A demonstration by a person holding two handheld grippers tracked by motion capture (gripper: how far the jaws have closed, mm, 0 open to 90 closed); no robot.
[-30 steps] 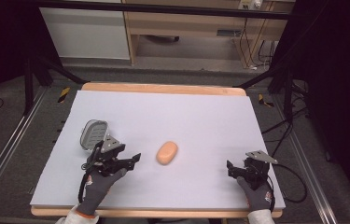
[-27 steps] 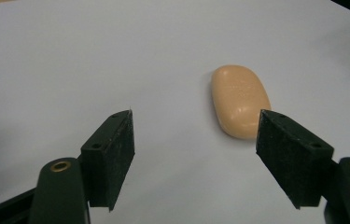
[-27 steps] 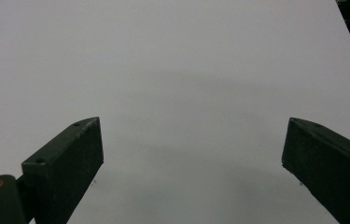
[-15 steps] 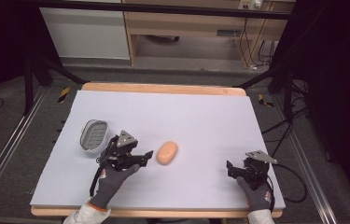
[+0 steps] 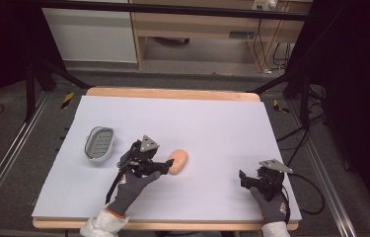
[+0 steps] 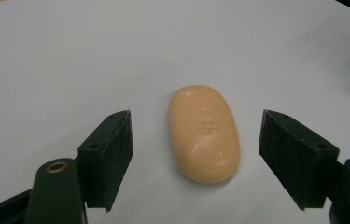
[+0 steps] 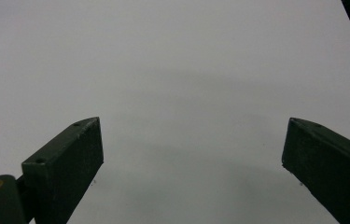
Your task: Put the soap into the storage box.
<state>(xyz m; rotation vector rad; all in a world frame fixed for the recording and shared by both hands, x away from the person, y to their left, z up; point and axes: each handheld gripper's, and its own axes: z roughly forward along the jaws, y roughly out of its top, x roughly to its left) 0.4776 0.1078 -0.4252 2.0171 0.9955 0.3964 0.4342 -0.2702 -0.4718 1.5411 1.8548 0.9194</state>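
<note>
peach soap bar (image 6: 205, 133) lies between the gaping left claw (image 6: 196, 158).

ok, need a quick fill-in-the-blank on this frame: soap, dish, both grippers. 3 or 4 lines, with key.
1. The left gripper has its jaws ____ on either side of the soap bar.
2. The soap dish holds ____.
3. In the high view, the soap dish lies to the ____ of the soap bar.
4. Between the right gripper jaws lies only the bare white ____.

Missing words: open; nothing; left; table
</note>
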